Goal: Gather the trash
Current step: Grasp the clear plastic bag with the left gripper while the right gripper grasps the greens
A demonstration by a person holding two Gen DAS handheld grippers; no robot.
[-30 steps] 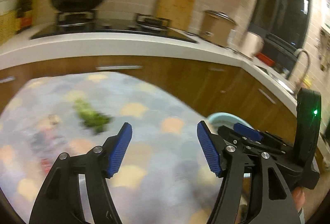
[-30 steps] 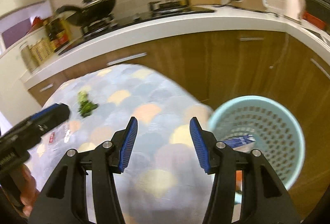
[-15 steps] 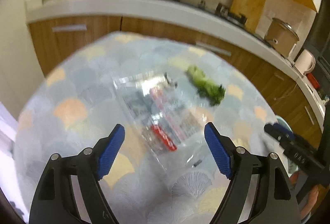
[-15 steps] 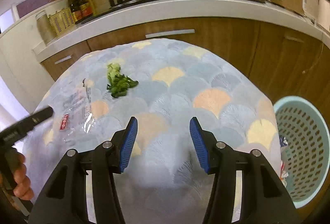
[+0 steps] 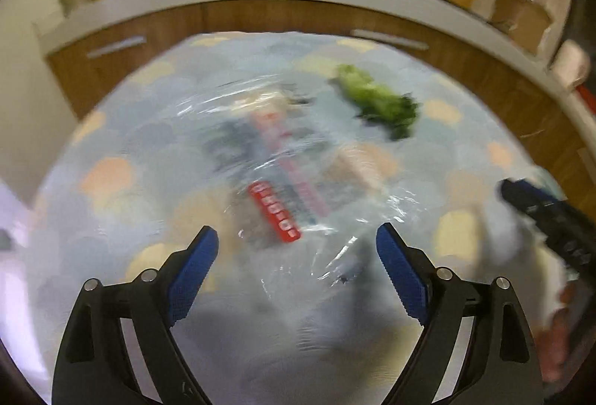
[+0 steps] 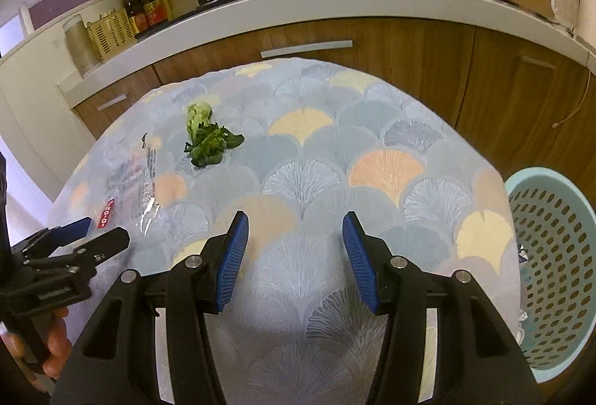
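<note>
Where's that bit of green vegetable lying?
The green vegetable scrap lies on the patterned tablecloth, toward its far left in the right-wrist view, just beyond the clear plastic wrapper.

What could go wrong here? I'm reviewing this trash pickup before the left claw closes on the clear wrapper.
1. The clear plastic wrapper lies flat on the patterned tablecloth, so the opening left claw might pinch cloth too, or slide off the film.
2. The leafy scrap sits apart from the wrapper and could be left behind.
3. The blue basket stands off the table's far side, beyond the empty right claw; the light wrapper may slip out on the way across.
</note>
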